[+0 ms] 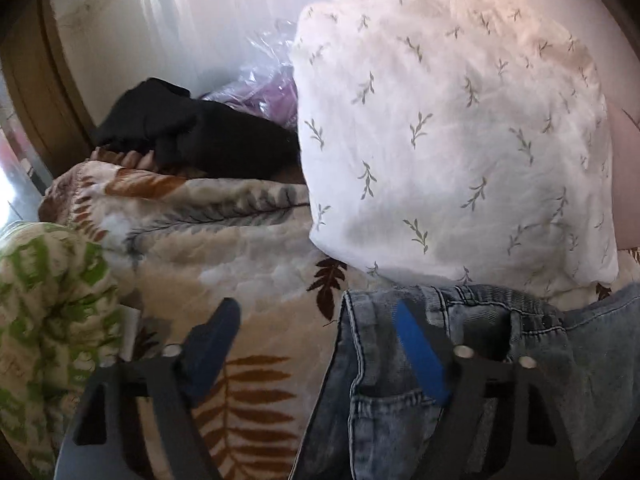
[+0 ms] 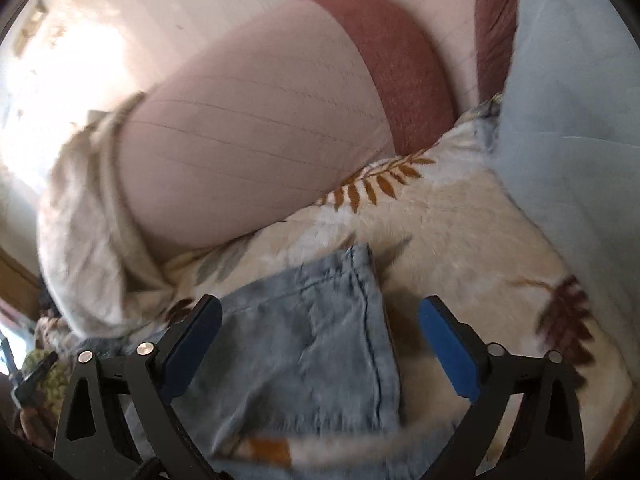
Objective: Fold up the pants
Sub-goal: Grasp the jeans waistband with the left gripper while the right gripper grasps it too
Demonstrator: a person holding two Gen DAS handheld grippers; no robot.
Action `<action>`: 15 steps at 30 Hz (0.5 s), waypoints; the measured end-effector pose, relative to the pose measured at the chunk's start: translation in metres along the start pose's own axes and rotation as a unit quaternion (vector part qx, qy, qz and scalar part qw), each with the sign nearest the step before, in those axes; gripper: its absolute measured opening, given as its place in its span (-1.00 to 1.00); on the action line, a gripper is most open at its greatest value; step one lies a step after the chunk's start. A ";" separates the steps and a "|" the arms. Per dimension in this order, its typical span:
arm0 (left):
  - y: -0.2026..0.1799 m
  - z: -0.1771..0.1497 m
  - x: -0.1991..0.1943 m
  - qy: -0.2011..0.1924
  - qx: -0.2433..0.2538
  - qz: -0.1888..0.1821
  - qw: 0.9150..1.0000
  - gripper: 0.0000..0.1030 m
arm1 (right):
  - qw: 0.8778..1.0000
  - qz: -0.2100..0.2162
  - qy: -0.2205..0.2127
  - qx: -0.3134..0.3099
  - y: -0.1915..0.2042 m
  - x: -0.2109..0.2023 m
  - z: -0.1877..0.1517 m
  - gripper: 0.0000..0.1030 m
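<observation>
Over the leaf-print blanket (image 1: 248,264), both grippers' jaws gape wide above the jeans (image 2: 304,344), gripping nothing.

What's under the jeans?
The jeans lie on a leaf-print blanket, which shows along their edges in both views. Whatever is beneath their middle stays covered.

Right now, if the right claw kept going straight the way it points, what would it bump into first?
Most likely the jeans: the right claw stands open with the denim's edge lying between its fingers, spread on the leaf-print blanket. The picture is blurred, so depth is uncertain.
</observation>
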State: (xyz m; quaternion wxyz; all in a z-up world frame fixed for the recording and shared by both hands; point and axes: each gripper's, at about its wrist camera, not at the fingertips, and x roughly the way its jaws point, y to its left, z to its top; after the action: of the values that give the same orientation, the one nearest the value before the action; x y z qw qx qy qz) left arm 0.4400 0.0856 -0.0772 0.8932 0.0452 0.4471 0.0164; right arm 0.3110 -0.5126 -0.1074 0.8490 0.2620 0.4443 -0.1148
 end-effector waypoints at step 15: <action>0.000 0.008 0.036 0.065 -0.035 -0.087 0.993 -0.15 | 0.999 -0.011 0.030 0.015 0.002 0.043 0.011 0.56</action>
State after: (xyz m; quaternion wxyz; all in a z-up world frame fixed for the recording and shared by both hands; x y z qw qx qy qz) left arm 0.4675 0.0874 -0.1011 0.8611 -0.0261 0.5059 -0.0431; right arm 0.3449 -0.5154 -0.1364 0.8301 0.2726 0.4706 -0.1229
